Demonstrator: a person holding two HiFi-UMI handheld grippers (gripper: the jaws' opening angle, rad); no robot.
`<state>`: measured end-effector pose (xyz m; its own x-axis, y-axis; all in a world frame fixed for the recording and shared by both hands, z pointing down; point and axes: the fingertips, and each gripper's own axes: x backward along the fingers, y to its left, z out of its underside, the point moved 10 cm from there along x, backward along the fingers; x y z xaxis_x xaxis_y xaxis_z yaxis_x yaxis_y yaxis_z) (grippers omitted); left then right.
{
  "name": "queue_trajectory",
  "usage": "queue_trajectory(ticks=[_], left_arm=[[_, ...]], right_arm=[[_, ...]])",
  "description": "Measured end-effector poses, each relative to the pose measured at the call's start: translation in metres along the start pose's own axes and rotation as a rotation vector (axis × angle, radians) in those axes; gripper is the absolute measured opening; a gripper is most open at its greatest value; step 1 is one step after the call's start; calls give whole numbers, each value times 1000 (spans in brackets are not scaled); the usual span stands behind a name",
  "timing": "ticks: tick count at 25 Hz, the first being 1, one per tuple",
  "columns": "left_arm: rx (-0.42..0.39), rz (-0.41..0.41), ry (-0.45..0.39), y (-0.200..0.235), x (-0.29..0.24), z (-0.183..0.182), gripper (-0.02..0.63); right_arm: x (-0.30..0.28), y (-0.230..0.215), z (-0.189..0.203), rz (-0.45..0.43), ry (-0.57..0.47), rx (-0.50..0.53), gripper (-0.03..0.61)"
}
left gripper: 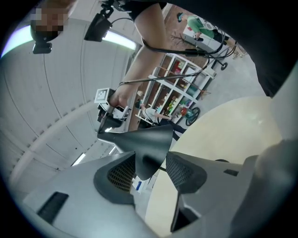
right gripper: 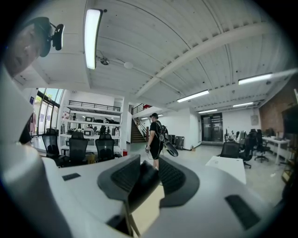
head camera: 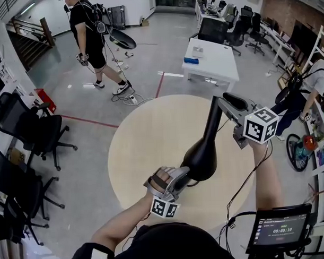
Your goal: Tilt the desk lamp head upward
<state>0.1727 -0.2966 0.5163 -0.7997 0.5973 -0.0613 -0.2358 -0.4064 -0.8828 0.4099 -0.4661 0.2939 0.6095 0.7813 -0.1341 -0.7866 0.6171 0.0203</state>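
1. Well left of the round table [head camera: 144, 148], black office chairs [head camera: 29, 128] stand on the grey floor.
2. Beyond the table's far-left edge, a person in black [head camera: 92, 38] is mid-stride, with cables on the floor by their feet.
3. The left gripper [head camera: 183, 176] is over the near part of the table. It is clamped on the wide lower body of the black desk lamp [head camera: 202, 151]. In the left gripper view, the lamp's dark cone sits pinched between the ribbed pads [left gripper: 123, 172].
4. From that grip, the lamp's narrowing neck rises over the table toward its far-right side.
5. The lamp head [head camera: 234, 101], a dark oval, tops the neck above the table's right part.
6. The right gripper [head camera: 230, 109] is clenched on the lamp head. In the right gripper view, the black rim is wedged between its two pads [right gripper: 170, 176].
7. Beyond the table's far edge stands a white desk [head camera: 212, 58].
8. Near the table's right-hand near edge, a small screen [head camera: 282, 231] glows.
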Motion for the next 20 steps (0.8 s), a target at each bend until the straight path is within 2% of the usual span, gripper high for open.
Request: queue_trajectory(ticks=[8,13,16,20], left_arm=[[103,-41,-131,31,31,-22,215],[135,-35,-172,49,43,-37,215],[236,-3,-187,62,44,-39,215],[385,88,-183,75,40,-44,215]], right_arm=[[-7,-10,11,37,-15,-92,126],[-9,-14,18,44,-20,-144,126],[-12,-17,21,52,-23,-160,126],[-15,-21,24,37,-31,-189,120]])
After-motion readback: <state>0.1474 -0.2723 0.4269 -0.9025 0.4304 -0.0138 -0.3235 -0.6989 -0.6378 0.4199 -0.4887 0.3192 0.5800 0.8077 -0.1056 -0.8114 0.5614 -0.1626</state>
